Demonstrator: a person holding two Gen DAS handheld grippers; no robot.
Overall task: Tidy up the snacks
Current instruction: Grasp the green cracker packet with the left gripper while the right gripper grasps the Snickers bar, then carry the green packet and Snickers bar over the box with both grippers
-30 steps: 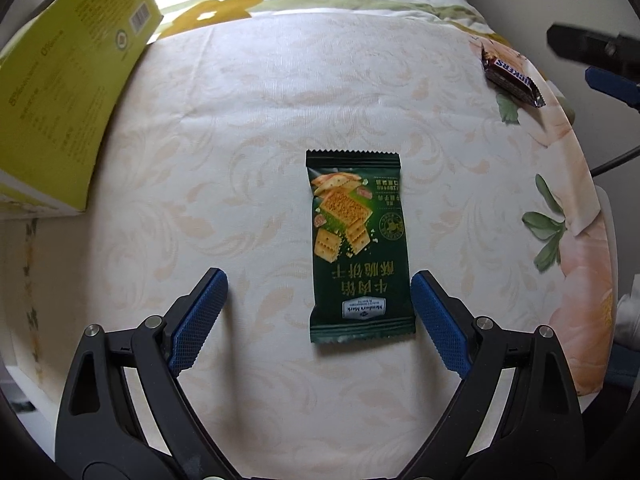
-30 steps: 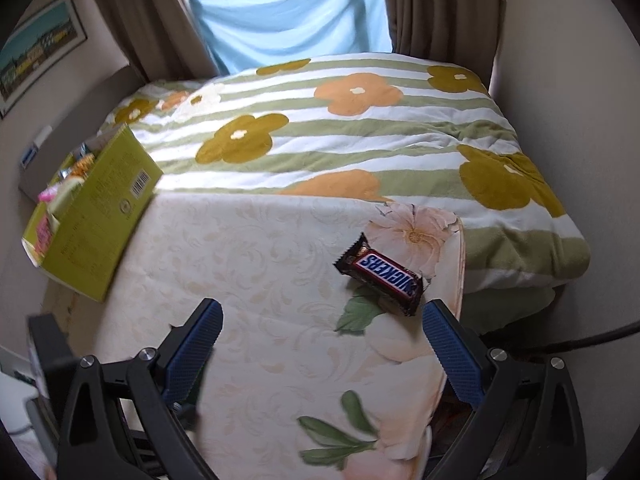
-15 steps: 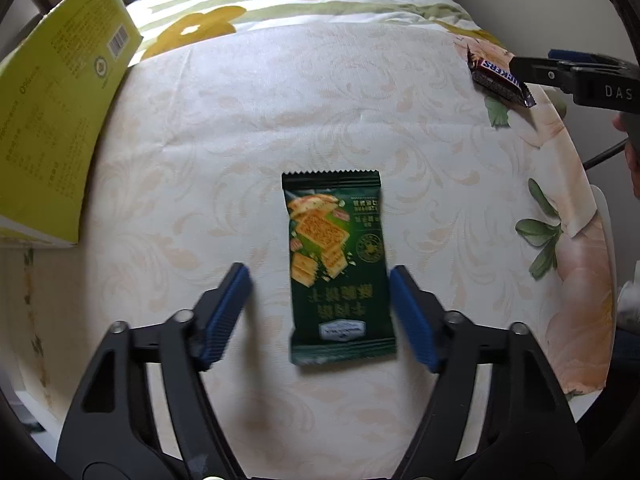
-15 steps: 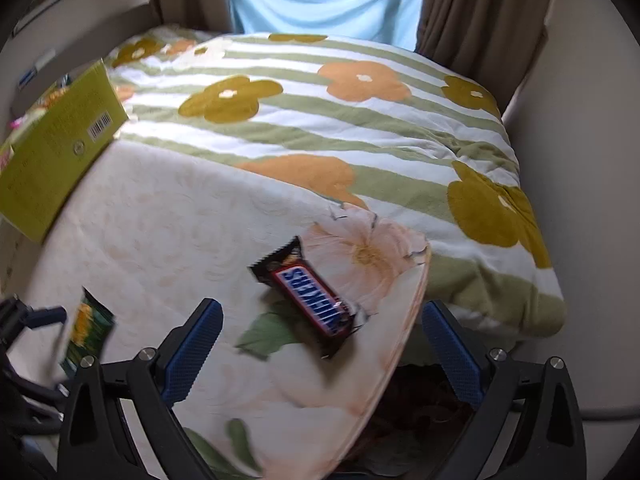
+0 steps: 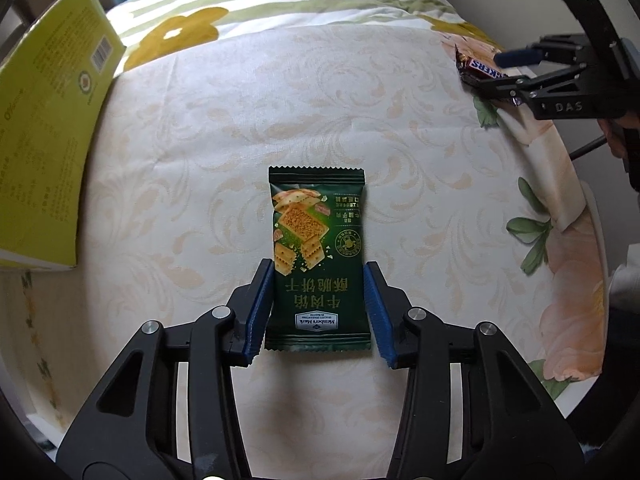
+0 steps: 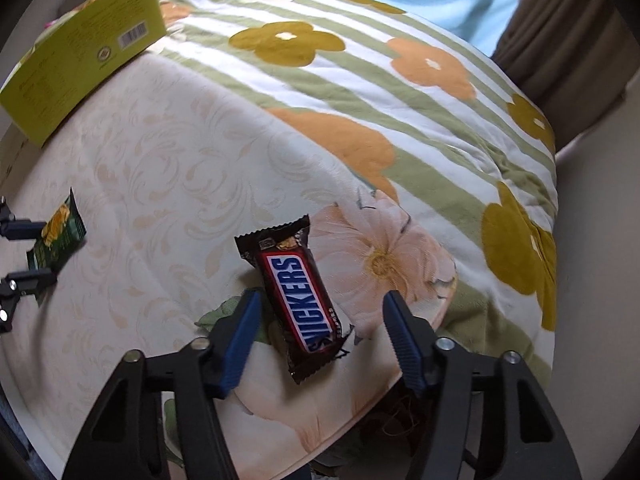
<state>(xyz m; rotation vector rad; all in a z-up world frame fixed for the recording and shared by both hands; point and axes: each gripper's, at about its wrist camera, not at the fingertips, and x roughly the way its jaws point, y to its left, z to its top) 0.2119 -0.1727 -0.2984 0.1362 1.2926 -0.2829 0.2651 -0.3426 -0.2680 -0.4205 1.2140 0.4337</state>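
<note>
Closest to the person, the left gripper has its blue pads pressed against the two long edges of the green cracker packet, pinching its lower half while the packet lies flat on the cream, scroll-patterned tablecloth. The packet looks light and puffy, a thin crinkly film with crackers inside (they would likely crumble under a hard squeeze), so I would judge a gentle grip across the width, as it is taken now, safer than one on the slippery crimped end seals.

Off to the right, near the round table's edge, the right gripper is spread wide, its pads either side of the lower end of the Snickers bar but clear of it on both sides; the right-hand pad stands well off. The bar lies at an angle on the printed flower of the cloth, close to the drop. It seems firmer and denser than the crackers, with a glossy wrapper that could slide, so a hold across the body of the bar rather than on the loose wrapper tails looks the better choice.

Farther back on the left, the yellow-green box stands at the table's far side, probably where the snacks belong. Beyond it all lies a bed with a striped, flowered quilt.
</note>
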